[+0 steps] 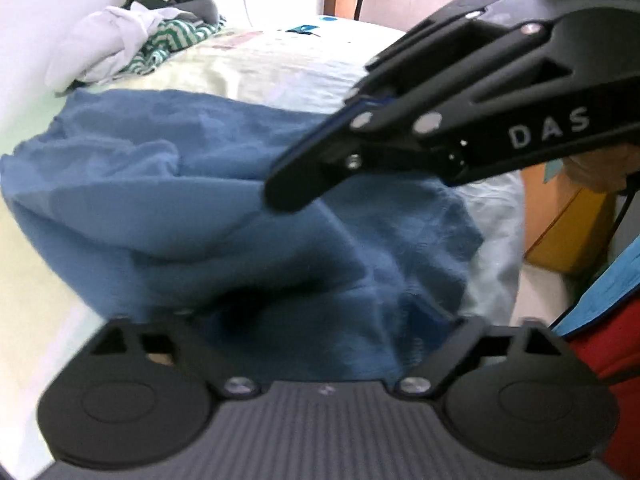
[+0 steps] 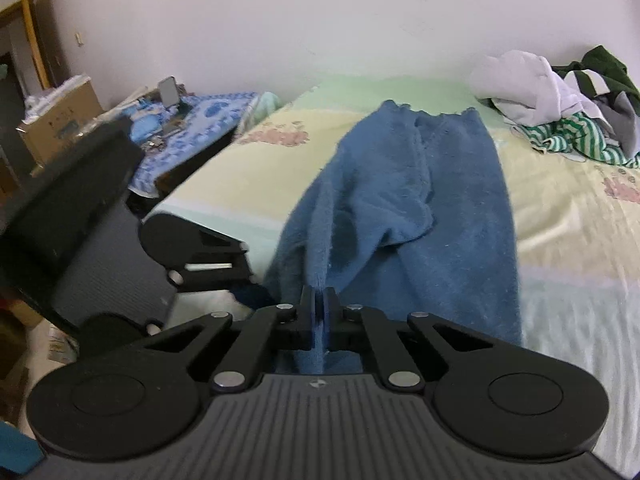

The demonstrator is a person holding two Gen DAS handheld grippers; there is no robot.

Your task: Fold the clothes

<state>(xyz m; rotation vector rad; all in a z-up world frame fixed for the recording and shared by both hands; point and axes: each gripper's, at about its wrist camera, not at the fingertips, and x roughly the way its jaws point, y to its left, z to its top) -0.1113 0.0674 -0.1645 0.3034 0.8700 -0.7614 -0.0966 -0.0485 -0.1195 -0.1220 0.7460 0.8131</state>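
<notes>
Jaws of right gripper [image 2: 319, 300] pinch blue towel [image 2: 420, 208].

A blue towel-like cloth [image 2: 420, 200] fills the middle of the right wrist frame, running from the bottom centre up toward the upper middle, rumpled and partly lifted. A heap of unfolded clothes [image 2: 560, 108], white, dark green and green-striped, sits at the upper right, apart from it.
</notes>
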